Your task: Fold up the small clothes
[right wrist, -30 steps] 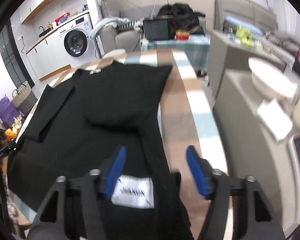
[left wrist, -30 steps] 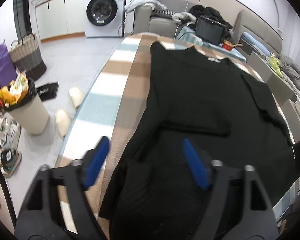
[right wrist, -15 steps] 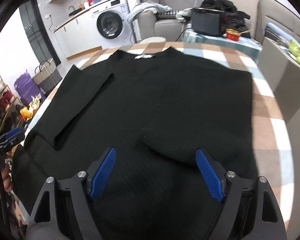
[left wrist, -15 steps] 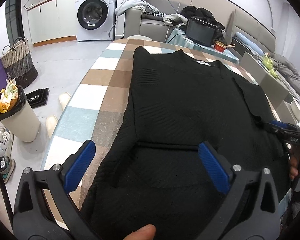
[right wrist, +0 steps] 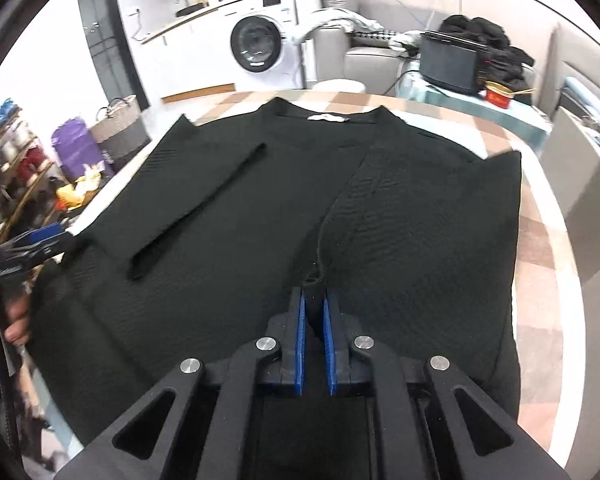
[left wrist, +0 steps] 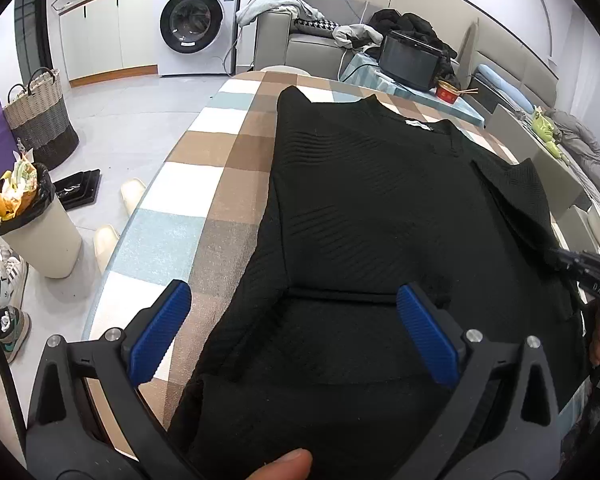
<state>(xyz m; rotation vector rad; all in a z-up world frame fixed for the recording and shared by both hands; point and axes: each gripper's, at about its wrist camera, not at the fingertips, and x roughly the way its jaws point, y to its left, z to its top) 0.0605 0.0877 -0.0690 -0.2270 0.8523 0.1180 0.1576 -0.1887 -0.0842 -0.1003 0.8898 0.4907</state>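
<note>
A black knit sweater lies spread on the checked tablecloth, neck at the far end, one sleeve folded across its body. My left gripper is open above the sweater's near left part, holding nothing. My right gripper is shut on a pinch of the sweater's fabric near its right side. The right gripper also shows at the right edge of the left wrist view. The left gripper shows at the left edge of the right wrist view.
A lined bin, slippers and shoes stand on the floor left of the table. A woven basket and a washing machine are farther back. A sofa with clothes and a black box lie beyond the table.
My right gripper has closed on the sweater's fabric; half a second ago it was open. My left gripper has stayed open and shifted only slightly over the sweater.
</note>
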